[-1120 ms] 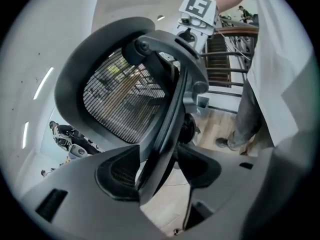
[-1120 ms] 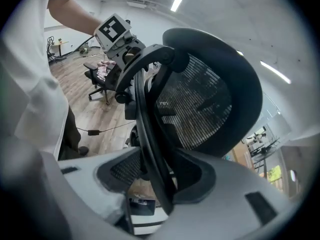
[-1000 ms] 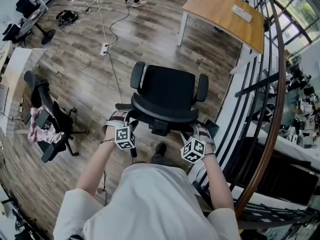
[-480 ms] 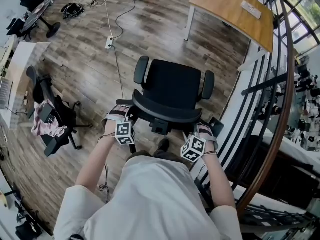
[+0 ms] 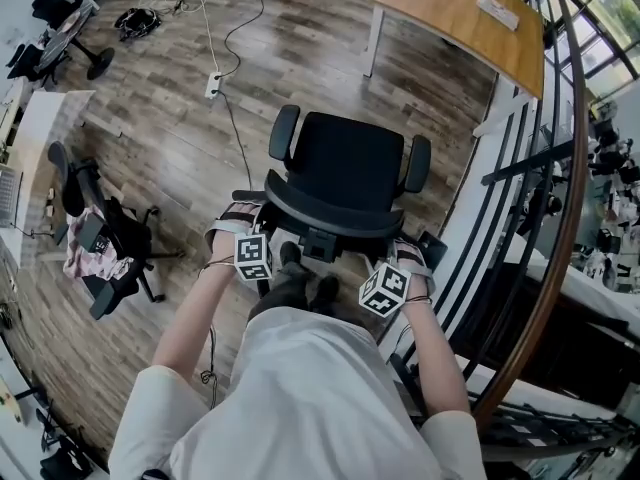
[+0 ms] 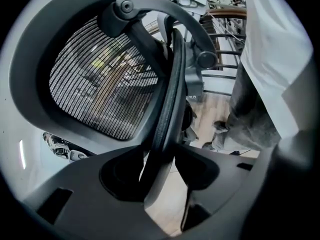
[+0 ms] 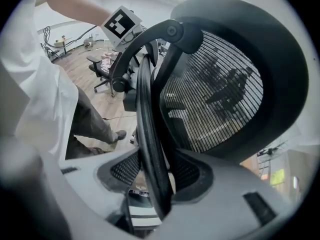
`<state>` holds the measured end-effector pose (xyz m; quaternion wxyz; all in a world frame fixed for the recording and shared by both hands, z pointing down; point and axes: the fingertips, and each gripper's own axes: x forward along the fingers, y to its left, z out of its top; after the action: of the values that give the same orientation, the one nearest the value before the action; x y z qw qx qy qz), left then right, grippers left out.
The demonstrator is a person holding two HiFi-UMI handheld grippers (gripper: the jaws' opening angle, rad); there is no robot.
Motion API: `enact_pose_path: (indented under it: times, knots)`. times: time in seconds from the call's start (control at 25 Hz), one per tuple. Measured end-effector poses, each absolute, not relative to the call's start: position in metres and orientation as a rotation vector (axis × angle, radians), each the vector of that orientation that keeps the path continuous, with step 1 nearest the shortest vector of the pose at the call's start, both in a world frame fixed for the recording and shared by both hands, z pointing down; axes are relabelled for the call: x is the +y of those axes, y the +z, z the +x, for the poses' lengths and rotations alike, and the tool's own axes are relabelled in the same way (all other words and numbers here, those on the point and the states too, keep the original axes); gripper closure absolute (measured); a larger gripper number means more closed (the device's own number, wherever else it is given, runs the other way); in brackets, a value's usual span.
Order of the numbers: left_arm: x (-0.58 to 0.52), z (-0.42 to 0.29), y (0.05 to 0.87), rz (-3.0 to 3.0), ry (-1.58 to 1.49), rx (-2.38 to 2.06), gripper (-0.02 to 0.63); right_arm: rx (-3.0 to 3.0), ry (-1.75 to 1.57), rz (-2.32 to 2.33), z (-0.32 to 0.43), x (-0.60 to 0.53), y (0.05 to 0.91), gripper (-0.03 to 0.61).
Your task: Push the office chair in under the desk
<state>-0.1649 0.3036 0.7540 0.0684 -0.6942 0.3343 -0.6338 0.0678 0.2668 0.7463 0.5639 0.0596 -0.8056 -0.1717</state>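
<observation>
Seen from above, a person stands right behind a black office chair (image 5: 345,173). The left gripper (image 6: 161,170), whose jaws have just been closing, and the right gripper (image 7: 150,181) each clamp the curved rim of the chair's backrest. The chair stands on the wood floor (image 5: 180,138), well apart from the wooden desk (image 5: 455,23) at the far right.

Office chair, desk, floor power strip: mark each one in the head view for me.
office chair (image 5: 352,163): head view, on its seat cushion.
desk (image 5: 452,23): head view, bare wooden top.
power strip (image 5: 213,85): head view, its white body.
</observation>
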Motion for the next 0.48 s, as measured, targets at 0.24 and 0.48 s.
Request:
enact_pose_path:
  times: [0.24,0.48]
  knots:
    - [0.269,-0.171,0.752,-2.087,-1.875,0.939,0.431,-1.887,-0.386,0.182,0.062,0.241,0.744,0.400]
    - [0.232,-0.174,0.753,-2.123,-1.827,0.820,0.439,-1.876,-0.333,0.212,0.058,0.212,0.743,0.400]
